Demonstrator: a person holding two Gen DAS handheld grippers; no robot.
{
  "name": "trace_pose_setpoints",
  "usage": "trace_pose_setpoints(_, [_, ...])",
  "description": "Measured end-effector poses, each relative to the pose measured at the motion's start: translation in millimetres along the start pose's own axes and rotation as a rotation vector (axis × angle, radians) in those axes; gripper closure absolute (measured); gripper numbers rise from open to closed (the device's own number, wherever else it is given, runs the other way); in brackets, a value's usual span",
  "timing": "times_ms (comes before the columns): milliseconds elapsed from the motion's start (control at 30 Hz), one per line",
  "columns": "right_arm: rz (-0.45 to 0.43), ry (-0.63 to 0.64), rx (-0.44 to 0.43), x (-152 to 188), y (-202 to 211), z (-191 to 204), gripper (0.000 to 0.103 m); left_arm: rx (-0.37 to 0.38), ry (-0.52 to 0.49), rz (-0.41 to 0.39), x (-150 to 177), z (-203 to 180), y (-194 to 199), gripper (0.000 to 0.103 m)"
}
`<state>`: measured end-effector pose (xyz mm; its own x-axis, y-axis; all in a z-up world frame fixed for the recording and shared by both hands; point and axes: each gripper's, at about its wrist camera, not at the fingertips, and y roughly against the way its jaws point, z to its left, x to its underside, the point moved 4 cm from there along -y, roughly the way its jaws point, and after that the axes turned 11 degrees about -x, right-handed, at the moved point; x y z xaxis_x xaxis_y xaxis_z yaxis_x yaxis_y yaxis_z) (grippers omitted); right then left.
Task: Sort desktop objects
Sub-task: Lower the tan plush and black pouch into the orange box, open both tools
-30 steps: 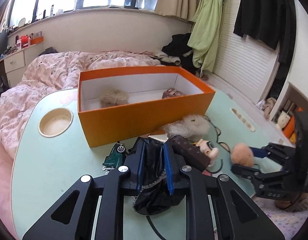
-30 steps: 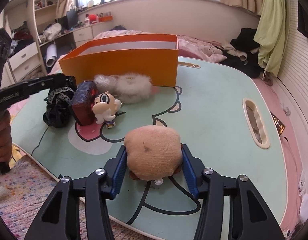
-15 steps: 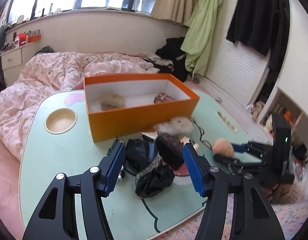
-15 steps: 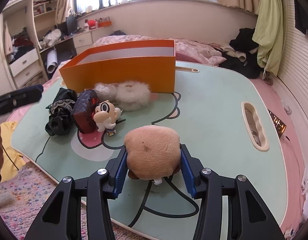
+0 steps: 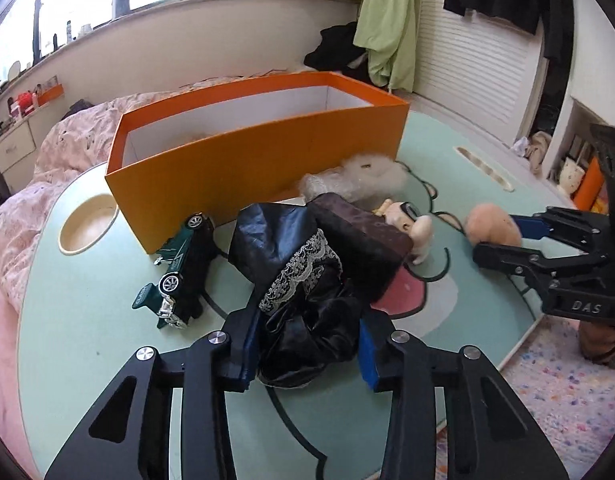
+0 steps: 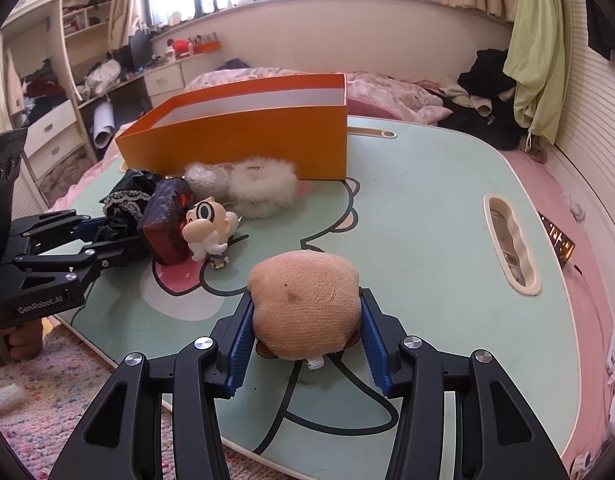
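Tip: left claw [image 5: 305,354], lower centre, is closing around the black cloth [image 5: 295,280], so bite deep; right claw [image 6: 307,344] pinches the plush [image 6: 305,312].

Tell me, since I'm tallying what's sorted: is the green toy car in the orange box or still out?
Out. The green toy car lies on the table, just outside the orange box.

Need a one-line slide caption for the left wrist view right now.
Left tongs closing around the black lace-trimmed cloth, beside a green toy car and the orange box.
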<state>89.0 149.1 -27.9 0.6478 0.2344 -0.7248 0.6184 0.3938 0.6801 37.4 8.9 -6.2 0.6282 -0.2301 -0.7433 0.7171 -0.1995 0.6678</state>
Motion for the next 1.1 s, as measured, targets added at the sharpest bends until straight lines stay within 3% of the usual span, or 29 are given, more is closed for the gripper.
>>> trace_pose_setpoints(167, [-0.023, 0.023, -0.005, -7.6, 6.1, 3.5, 0.055, 0.050, 0.046, -0.075, -14.7, 12.4, 33.2, 0.064])
trace_pose_setpoints(333, [-0.085, 0.085, 0.014, -43.6, 15.0, 10.9, 0.055, 0.008, 0.055, -0.138, -49.3, 32.9, 50.5, 0.064])
trace_pose_setpoints(500, [-0.180, 0.103, 0.016, -103.3, 16.5, 10.2, 0.055, -0.026, 0.101, -0.151, -96.8, 54.3, 32.6, 0.064])
trace_pose_setpoints(667, [-0.181, 0.125, -0.012, -153.1, -9.8, 9.6, 0.055, -0.051, 0.166, -0.108, -131.6, 73.7, -6.1, 0.062])
trace_pose_setpoints(733, [-0.161, 0.142, 0.003, -165.2, -26.7, 7.7, 0.054, -0.044, 0.209, -0.059, -138.1, 81.2, -28.4, 0.056])
trace_pose_setpoints(833, [-0.124, 0.129, 0.052, -169.9, -51.5, 0.5, 0.037, -0.005, 0.282, 0.020, -138.7, 90.4, -55.7, 0.049])
trace_pose_setpoints(900, [-0.116, 0.126, 0.055, -166.4, -56.5, -0.1, 0.037, -0.006, 0.312, 0.038, -133.8, 91.9, -58.4, 0.047])
trace_pose_setpoints(1000, [-0.126, 0.147, 0.070, -160.0, -49.9, 3.9, 0.032, 0.004, 0.307, -0.015, -126.6, 88.9, -43.1, 0.031])
trace_pose_setpoints(1100, [-0.154, 0.181, 0.080, -154.2, -37.0, 10.5, 0.028, -0.001, 0.266, -0.071, -120.5, 81.9, -21.7, 0.027])
